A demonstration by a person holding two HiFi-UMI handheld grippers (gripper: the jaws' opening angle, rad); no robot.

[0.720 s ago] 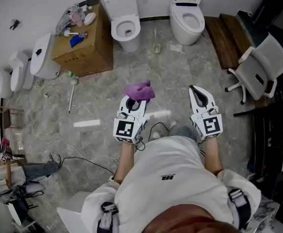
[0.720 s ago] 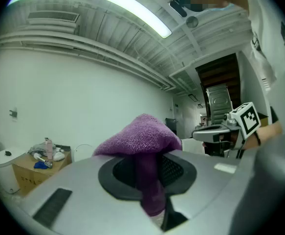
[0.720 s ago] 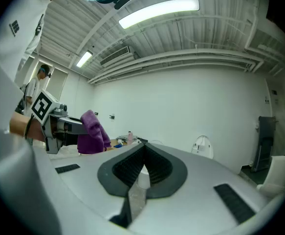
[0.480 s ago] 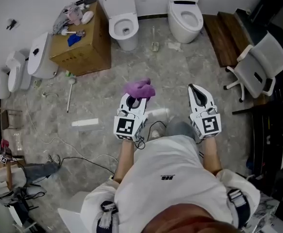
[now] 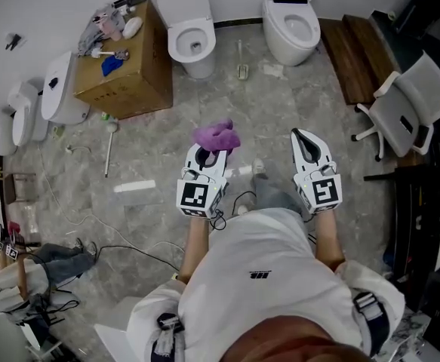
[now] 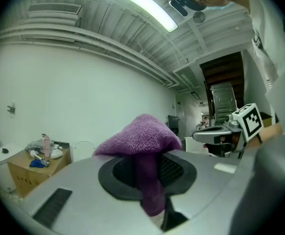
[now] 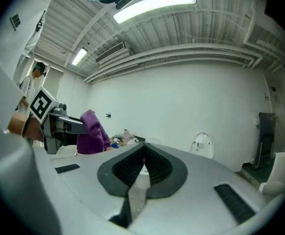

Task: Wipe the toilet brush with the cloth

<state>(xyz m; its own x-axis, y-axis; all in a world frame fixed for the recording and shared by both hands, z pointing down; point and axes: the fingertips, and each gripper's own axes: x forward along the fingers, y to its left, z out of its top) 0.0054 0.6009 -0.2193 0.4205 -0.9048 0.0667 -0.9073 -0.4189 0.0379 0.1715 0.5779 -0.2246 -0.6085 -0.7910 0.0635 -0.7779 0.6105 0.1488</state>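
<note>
Short of the toilet (image 5: 192, 36), grippers level.
The left gripper (image 5: 209, 157) fingers clamp a purple cloth (image 5: 216, 136); the right gripper (image 5: 301, 137) fingers meet, empty.

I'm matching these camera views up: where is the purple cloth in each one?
Head view: purple cloth at centre, at the tip of the left hand-held gripper.
Left gripper view: centre, pinched between the jaws.
Right gripper view: left of centre.
Shared landmark: cluttered cardboard box by the wall, in all three.
</note>
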